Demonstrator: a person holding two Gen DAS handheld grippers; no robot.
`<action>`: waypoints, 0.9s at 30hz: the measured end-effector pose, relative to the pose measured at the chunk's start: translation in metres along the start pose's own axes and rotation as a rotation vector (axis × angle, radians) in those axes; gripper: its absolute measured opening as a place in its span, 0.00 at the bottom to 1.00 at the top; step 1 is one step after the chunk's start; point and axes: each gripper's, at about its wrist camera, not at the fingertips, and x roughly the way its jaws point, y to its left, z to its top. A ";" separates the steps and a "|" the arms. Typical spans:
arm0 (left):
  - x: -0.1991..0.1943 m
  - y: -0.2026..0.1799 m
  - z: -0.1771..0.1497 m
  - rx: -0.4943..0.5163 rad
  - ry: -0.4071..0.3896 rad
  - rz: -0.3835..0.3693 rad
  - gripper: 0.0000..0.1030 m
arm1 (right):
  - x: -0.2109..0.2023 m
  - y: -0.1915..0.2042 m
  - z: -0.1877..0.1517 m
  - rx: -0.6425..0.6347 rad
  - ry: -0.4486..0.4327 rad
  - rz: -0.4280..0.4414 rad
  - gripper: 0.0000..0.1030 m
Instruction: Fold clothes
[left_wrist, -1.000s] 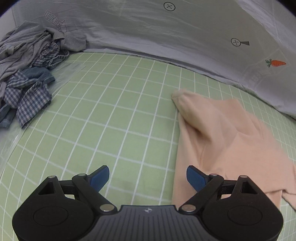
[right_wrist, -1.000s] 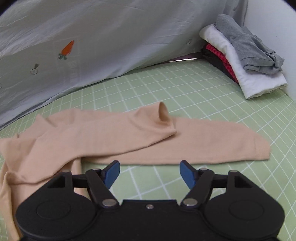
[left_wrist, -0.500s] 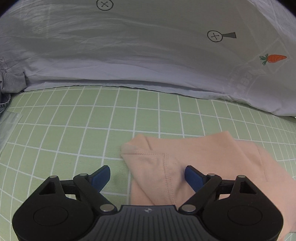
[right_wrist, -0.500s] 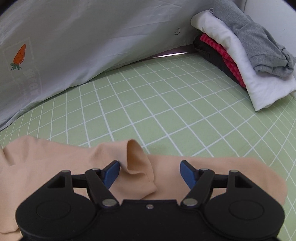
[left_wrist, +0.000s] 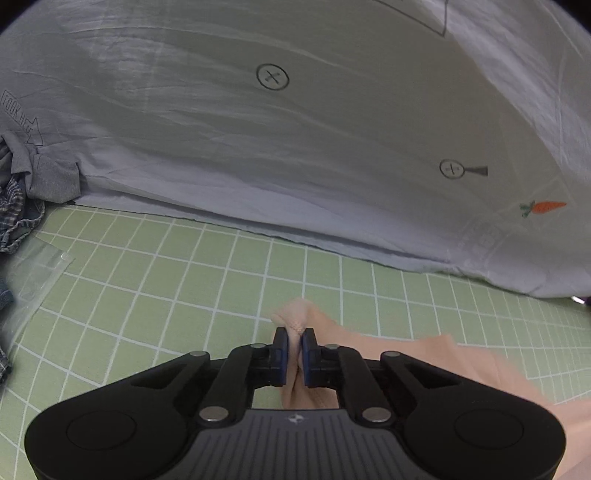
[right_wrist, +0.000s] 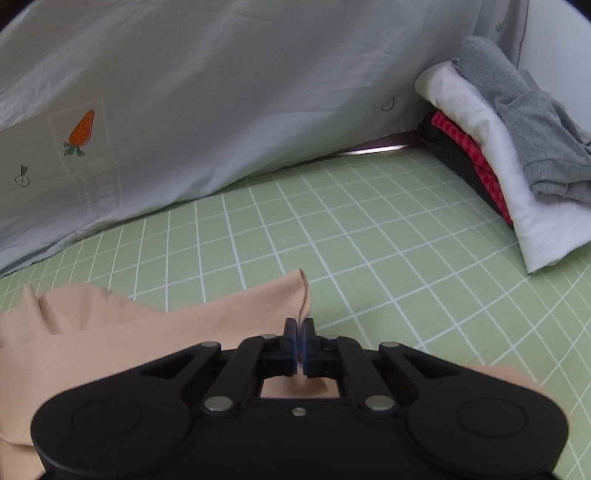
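Green gridded bedding is lying under both tongs: left gripper (left_wrist: 294, 341) and right gripper (right_wrist: 298, 338) are each pinching the peach garment (right_wrist: 177, 325). Thin bites risk slipping during lifting, likely spoiling the fold.

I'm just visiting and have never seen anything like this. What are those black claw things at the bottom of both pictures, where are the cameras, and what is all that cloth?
There is no robot here: a person holds a hand-operated two-finger gripper in each hand, and each gripper carries a wide-angle camera looking along its fingers. One picture comes from the left gripper, the other from the right gripper. Both have just closed and now pinch the peach garment, which lies on a green grid mat. At the left edge sits a heap of unfolded clothes; on the right is a stack of folded clothes. A grey sheet with a carrot print hangs behind.
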 end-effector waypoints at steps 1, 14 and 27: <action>0.000 0.003 0.002 -0.009 -0.004 0.000 0.09 | -0.005 -0.003 0.005 0.012 -0.020 0.000 0.02; 0.038 -0.007 -0.003 0.042 0.099 0.115 0.50 | 0.028 0.021 0.005 -0.153 0.028 -0.058 0.02; -0.090 0.000 -0.072 -0.052 0.093 0.171 0.83 | -0.075 0.072 -0.022 -0.294 -0.113 0.077 0.02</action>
